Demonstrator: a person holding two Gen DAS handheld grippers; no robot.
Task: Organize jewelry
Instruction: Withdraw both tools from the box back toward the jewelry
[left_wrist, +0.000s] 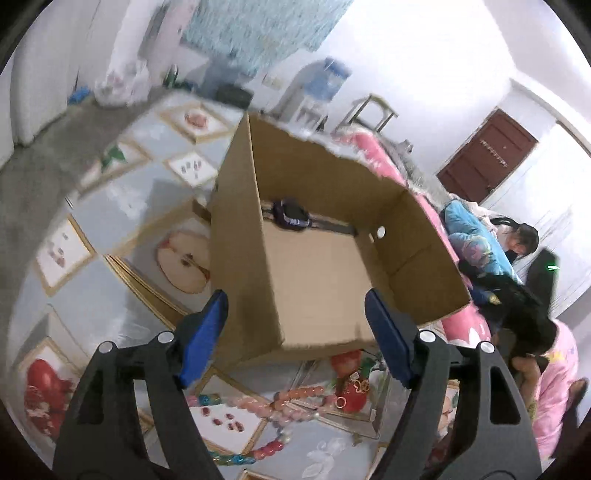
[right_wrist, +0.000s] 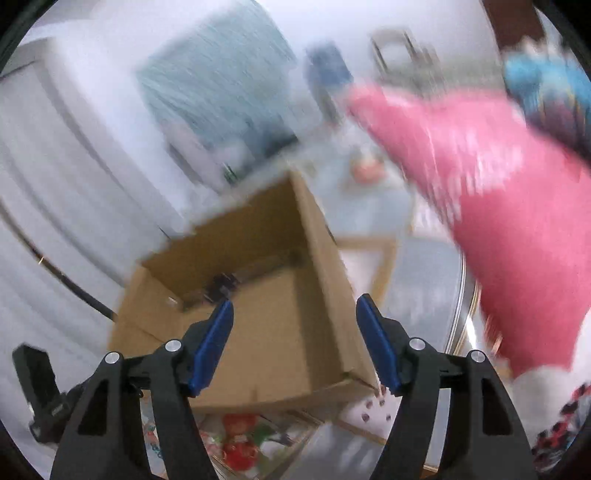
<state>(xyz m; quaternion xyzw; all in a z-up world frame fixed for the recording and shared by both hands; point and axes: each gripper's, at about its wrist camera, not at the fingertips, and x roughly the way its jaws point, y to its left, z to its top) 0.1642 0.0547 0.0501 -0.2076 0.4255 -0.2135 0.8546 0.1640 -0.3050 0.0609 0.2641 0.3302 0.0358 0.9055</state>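
Observation:
An open cardboard box (left_wrist: 317, 280) stands on a patterned tablecloth. A dark watch (left_wrist: 290, 214) lies inside it at the far wall. My left gripper (left_wrist: 295, 310) is open and empty, held above the box's near edge. Bead bracelets and necklaces (left_wrist: 280, 410) in pink, orange and teal lie on the cloth just in front of the box, below the fingers, with a small gold piece (left_wrist: 360, 387) beside them. In the blurred right wrist view the same box (right_wrist: 258, 306) shows with the watch (right_wrist: 223, 286) inside. My right gripper (right_wrist: 295, 314) is open and empty above it.
The tablecloth (left_wrist: 122, 206) has framed fruit pictures. A pink quilt (right_wrist: 491, 206) lies to the right of the box. A person in pink (left_wrist: 546, 373) sits at the right edge. A black device (right_wrist: 40, 391) shows at the lower left of the right wrist view.

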